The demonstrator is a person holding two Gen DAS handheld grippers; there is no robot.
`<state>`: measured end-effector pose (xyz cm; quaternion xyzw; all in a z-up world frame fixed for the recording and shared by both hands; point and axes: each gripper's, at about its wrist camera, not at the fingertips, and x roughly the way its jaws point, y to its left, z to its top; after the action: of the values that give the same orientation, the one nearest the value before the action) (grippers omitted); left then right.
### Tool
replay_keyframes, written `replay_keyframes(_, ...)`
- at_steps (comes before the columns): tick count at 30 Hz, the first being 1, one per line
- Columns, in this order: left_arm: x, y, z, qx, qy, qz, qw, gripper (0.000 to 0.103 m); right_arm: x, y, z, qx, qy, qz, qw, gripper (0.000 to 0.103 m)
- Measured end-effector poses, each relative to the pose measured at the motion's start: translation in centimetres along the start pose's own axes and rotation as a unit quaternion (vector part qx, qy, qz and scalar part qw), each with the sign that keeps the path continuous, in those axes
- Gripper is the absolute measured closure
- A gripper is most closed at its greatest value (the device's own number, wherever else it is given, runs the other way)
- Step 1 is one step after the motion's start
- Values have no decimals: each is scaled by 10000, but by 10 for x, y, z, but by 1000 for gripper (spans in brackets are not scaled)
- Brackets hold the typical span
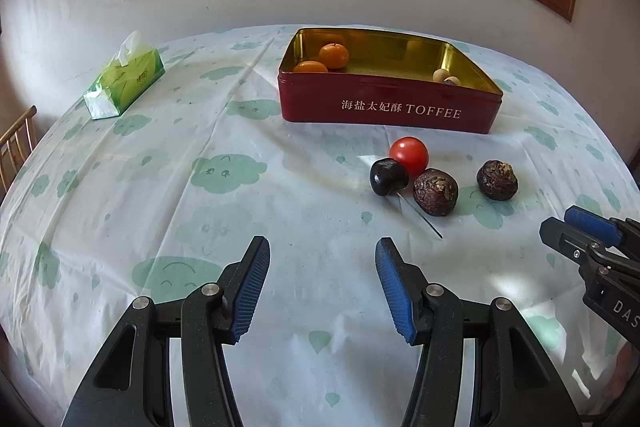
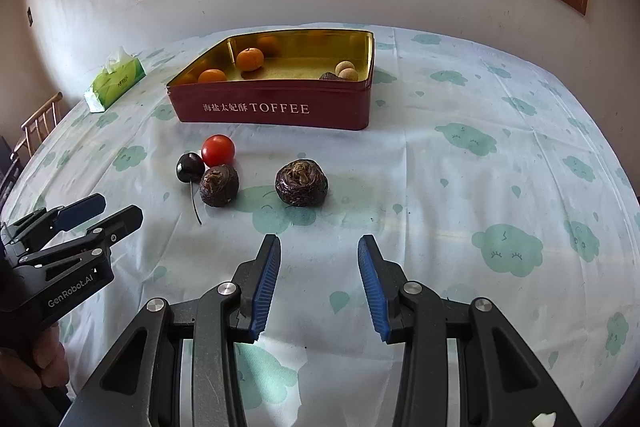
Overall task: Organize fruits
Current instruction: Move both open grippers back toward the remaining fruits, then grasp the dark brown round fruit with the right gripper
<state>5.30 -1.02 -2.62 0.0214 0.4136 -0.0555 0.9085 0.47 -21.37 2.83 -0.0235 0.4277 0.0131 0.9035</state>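
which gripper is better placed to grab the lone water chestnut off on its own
Right. The lone water chestnut lies almost straight ahead of the right gripper, whose jaws stand open and empty. From the left gripper it lies far off to the side, beyond the clustered fruit.

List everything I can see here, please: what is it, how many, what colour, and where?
tin: one, red with gold inside, far middle of table
oranges: two, orange, tin's left end
small round fruits: two, beige, tin's right end
tomato: one, red, in front of tin
cherry: one, near-black, beside tomato
water chestnuts: two, dark brown, near the tomato
tissue pack: one, green, far left
tablecloth: one, white with green clouds
left gripper: black and blue, jaws open, empty
right gripper: same, open, empty
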Motion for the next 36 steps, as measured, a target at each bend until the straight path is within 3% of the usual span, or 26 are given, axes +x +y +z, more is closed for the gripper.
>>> replay_keyframes(36, 25, 5, 2, -46, 87, -29, 9999, 47, 50, 8, 23, -200, 243, 105, 9994, 64)
